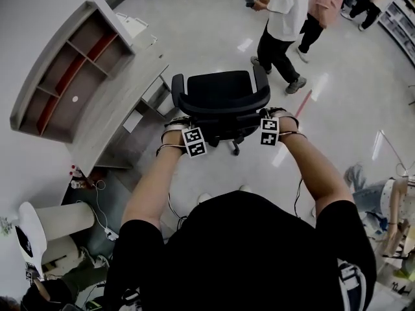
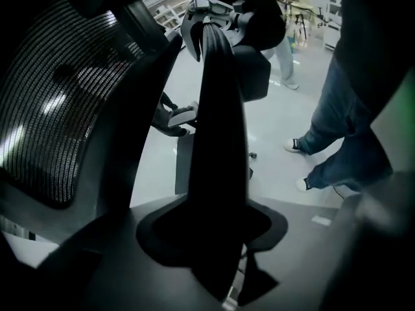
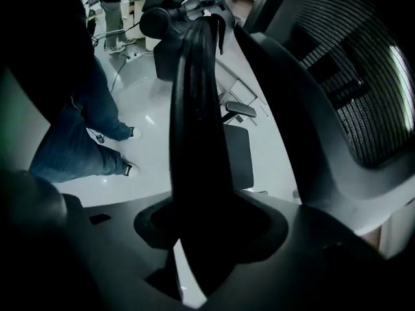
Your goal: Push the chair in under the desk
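Note:
A black office chair (image 1: pixel 224 99) stands on the pale floor, its seat facing away from me and to the right of the grey desk (image 1: pixel 110 109). My left gripper (image 1: pixel 182 120) sits at the left end of the backrest's top rim and my right gripper (image 1: pixel 273 116) at the right end. In the left gripper view the black rim (image 2: pixel 220 141) fills the gap of the left gripper (image 2: pixel 214 238), with the mesh back (image 2: pixel 52 109) beside it. The right gripper view shows the right gripper (image 3: pixel 207 232) clamped on the same rim (image 3: pixel 198 141), mesh (image 3: pixel 363 96) to its right.
A grey shelf unit (image 1: pixel 71 76) lies on the desk. Cables and a power strip (image 1: pixel 100 212) lie on the floor by the desk's near end, next to a white cylinder (image 1: pixel 61 222). People (image 1: pixel 285 24) stand beyond the chair. A mannequin (image 1: pixel 395 206) is at the right.

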{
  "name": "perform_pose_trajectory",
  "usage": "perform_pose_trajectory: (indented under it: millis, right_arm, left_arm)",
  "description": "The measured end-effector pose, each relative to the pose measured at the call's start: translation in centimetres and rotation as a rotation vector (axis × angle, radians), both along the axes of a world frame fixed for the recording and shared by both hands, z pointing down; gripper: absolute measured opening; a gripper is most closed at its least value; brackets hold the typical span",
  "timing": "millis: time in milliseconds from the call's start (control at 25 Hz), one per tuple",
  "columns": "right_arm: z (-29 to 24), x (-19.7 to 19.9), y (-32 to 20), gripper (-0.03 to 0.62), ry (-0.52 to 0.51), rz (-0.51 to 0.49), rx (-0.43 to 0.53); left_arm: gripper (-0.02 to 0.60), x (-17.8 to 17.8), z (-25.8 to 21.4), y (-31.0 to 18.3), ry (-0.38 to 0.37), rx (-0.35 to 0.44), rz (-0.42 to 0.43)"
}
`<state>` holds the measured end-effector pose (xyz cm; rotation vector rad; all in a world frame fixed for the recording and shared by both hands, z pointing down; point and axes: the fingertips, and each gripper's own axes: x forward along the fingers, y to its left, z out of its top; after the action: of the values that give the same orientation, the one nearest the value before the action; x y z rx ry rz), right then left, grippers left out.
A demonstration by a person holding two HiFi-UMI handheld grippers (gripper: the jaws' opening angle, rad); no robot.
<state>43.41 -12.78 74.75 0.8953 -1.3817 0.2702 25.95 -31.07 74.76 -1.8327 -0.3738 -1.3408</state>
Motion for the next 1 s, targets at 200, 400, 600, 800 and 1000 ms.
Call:
perform_pose_trajectory:
  millis: [200, 400, 600, 800, 1000]
  right_arm:
    - [0.1, 0.4, -0.1, 0.106, 0.048, -0.02, 0.022]
    - [0.3, 0.5, -0.1, 0.095, 0.058, -0.02, 0.021]
    - [0.4, 0.3, 0.2, 0.091, 0.065, -0.019, 0.017]
    - [0.3, -0.1, 0.3, 0.087, 0.067, -0.023, 0.011]
    - [0.5, -0.4, 0.4, 0.086, 0.067, -0.029, 0.009]
  left_arm:
    - [0.126, 0.2, -0.1, -0.3, 0.025, 0.04, 0.001]
    - [0.112, 0.2, 0.1, -0.3, 0.026, 0.047, 0.006]
    - [0.104, -0.1, 0.3, 0.0, 0.012, 0.04, 0.005]
    - [0.1, -0.7, 0.3, 0.2, 0.0, 0.037, -0.001]
    - [0.097, -1.1, 0.6, 0.3, -0.01, 0.035, -0.007]
